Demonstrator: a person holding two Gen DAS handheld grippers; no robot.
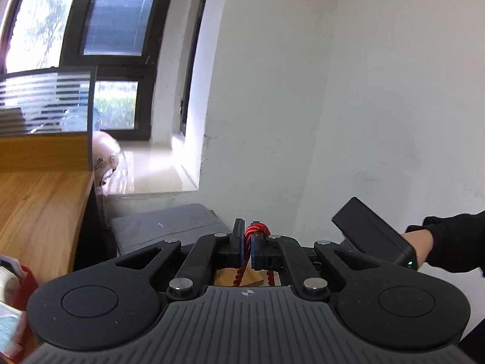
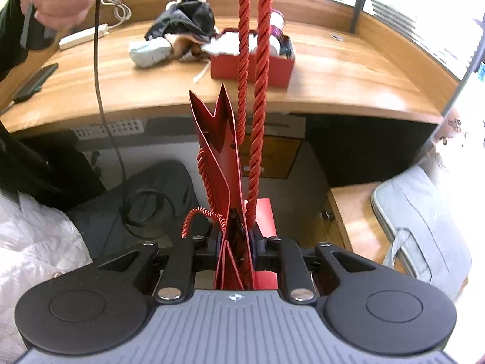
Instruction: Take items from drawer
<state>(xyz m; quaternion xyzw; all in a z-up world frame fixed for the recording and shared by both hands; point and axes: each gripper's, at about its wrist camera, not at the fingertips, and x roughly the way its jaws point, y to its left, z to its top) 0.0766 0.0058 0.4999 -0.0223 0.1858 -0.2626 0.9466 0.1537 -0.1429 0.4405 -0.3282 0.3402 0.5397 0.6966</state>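
Observation:
My left gripper point(image 1: 248, 244) is shut on the red twisted rope handle point(image 1: 256, 231) of a red paper gift bag and holds it up. In the right wrist view the rope handle point(image 2: 256, 60) runs up out of frame. My right gripper point(image 2: 235, 242) is shut on the folded red paper bag point(image 2: 216, 139), which stands upright between its fingers. The bag's second rope handle point(image 2: 206, 163) hangs loose on its left side. The drawer itself is not clearly in view.
A wooden desk point(image 2: 348, 69) carries a red box point(image 2: 274, 66) full of items, a black cloth bundle point(image 2: 191, 18), a power strip point(image 2: 83, 38) and a phone point(image 2: 35, 83). A grey bag point(image 2: 424, 218) lies at the right. A white wall point(image 1: 333, 91) faces the left gripper.

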